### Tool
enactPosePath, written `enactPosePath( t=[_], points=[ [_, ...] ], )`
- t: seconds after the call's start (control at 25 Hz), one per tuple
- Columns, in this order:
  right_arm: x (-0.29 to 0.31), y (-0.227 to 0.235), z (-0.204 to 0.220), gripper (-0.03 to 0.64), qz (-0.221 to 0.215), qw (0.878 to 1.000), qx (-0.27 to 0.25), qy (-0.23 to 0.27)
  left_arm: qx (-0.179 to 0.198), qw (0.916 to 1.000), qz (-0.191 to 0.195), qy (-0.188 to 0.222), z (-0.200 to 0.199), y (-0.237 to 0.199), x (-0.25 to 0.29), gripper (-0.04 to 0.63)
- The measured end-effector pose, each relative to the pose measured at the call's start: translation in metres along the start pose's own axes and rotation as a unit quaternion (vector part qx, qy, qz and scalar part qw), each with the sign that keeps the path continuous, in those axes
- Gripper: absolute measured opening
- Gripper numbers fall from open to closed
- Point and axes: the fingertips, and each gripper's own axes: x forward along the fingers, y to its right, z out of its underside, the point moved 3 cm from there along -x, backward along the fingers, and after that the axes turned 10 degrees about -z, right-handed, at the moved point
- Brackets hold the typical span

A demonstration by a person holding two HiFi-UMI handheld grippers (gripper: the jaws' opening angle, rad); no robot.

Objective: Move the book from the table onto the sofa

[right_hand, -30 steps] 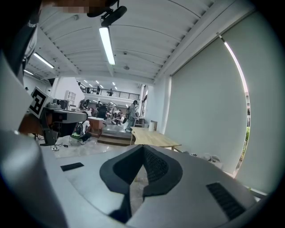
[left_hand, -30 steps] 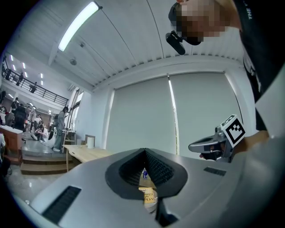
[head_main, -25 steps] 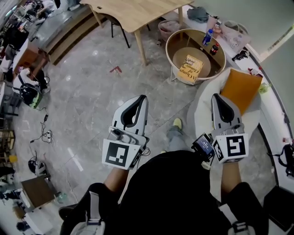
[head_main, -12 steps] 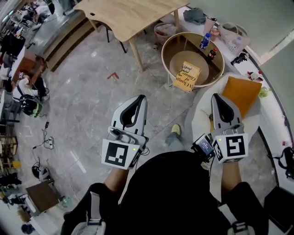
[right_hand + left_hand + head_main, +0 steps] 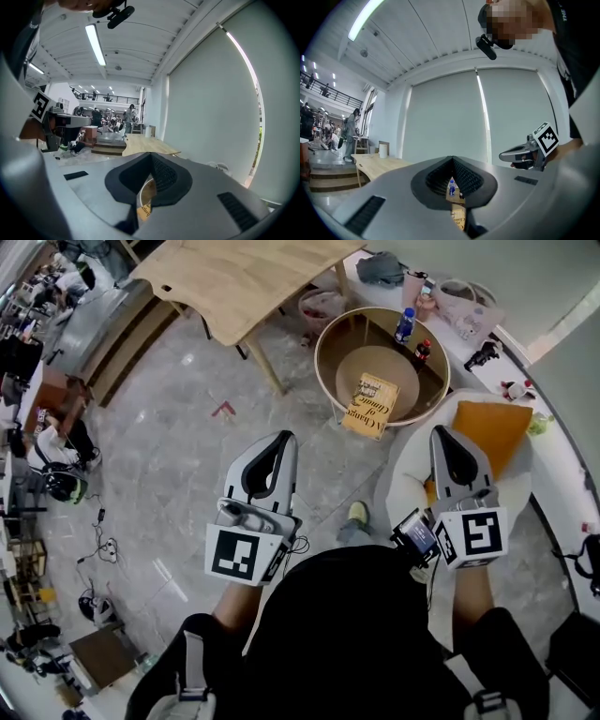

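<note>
Yellow book (image 5: 370, 405), flat on round table (image 5: 328, 339)

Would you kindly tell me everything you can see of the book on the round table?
The book is a closed yellow volume with dark lettering on its cover, which faces up. It lies flat and slightly askew inside the round wooden table, near the rim closest to the person, apart from the blue bottle. Only the table touches it.

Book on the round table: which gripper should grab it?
Right, narrowly. The left gripper and right gripper are both shut and empty, short of the book; the right hangs over the sofa, by the cushion, so its carry looks shorter.
</note>
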Motion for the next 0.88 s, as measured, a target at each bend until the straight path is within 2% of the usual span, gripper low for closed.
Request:
enactPosePath(
  t=[0.68,0.88],
  points=[
    [0.02,0.049,0.011,0.009,0.003,1.0,0.01,0.005,0.008,0.9999,0.015,-0.003,0.005,0.017,0.056,0.008],
    [0.025,0.061,0.008,0.009,0.016,1.0,0.02,0.006,0.012,0.9998,0.015,-0.001,0.004,0.017,0.066,0.008]
  ],
)
